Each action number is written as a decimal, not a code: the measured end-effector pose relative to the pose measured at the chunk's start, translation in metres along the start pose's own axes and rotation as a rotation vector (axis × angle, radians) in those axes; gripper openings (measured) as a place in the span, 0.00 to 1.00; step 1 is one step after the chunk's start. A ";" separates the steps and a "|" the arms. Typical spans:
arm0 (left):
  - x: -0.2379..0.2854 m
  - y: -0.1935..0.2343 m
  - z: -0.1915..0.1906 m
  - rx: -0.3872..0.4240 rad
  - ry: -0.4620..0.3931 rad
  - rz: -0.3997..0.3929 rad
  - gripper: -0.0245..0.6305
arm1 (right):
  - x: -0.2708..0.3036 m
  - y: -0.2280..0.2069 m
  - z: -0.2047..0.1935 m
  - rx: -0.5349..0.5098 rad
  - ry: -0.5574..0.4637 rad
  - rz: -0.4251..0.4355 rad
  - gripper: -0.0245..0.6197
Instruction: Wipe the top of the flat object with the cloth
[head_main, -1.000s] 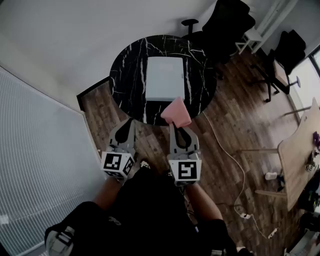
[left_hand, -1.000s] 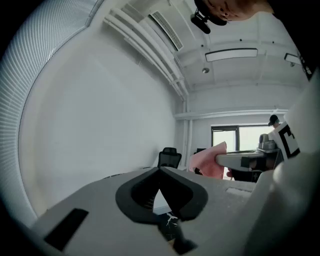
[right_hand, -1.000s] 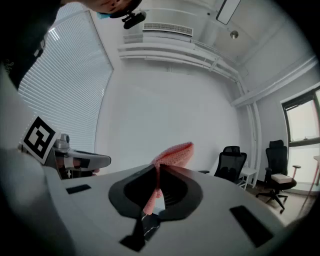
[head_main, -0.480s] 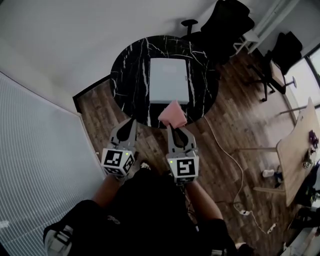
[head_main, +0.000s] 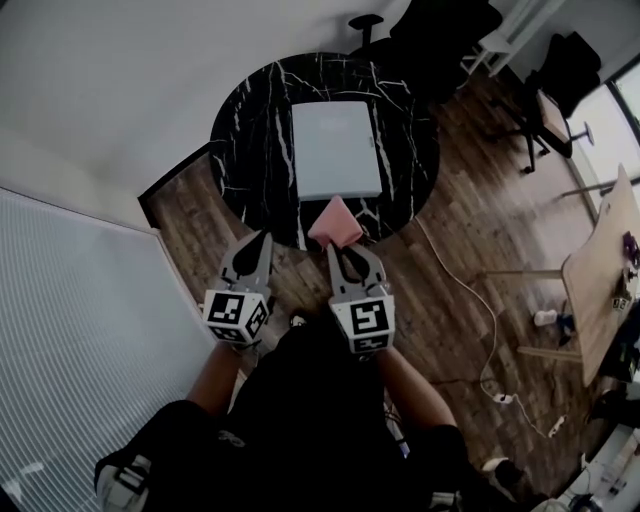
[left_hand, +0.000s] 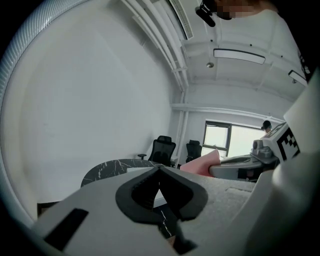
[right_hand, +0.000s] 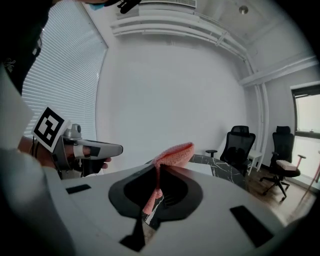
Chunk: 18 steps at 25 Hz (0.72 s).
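The right tool (head_main: 338, 250) is clenching the pink cloth (head_main: 335, 222) over the tabletop's (head_main: 250, 130) lower edge. The flat object (head_main: 335, 150) is lying just above in frame, nearer this tool than the empty, closed left tool (head_main: 258, 248).

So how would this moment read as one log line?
right gripper: shut on pink cloth | left gripper: shut, empty | cloth by flat object's near edge

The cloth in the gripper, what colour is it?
Pink. The cloth shows best in the right gripper view.
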<state>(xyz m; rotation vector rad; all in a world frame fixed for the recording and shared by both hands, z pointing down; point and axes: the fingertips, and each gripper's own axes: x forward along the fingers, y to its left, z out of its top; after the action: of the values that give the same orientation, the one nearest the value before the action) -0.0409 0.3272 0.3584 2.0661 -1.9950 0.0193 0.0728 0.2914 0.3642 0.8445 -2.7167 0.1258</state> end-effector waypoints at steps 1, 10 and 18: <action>0.008 0.004 -0.003 -0.002 0.008 0.006 0.04 | 0.007 -0.004 -0.004 0.011 0.012 0.010 0.05; 0.092 0.026 -0.025 -0.016 0.119 0.052 0.04 | 0.081 -0.048 -0.029 0.038 0.121 0.138 0.05; 0.176 0.050 -0.045 0.039 0.220 0.060 0.04 | 0.125 -0.084 -0.047 0.127 0.179 0.226 0.05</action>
<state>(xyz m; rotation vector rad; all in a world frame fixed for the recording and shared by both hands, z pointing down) -0.0726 0.1632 0.4455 1.9323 -1.9345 0.2861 0.0340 0.1626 0.4465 0.5262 -2.6455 0.4050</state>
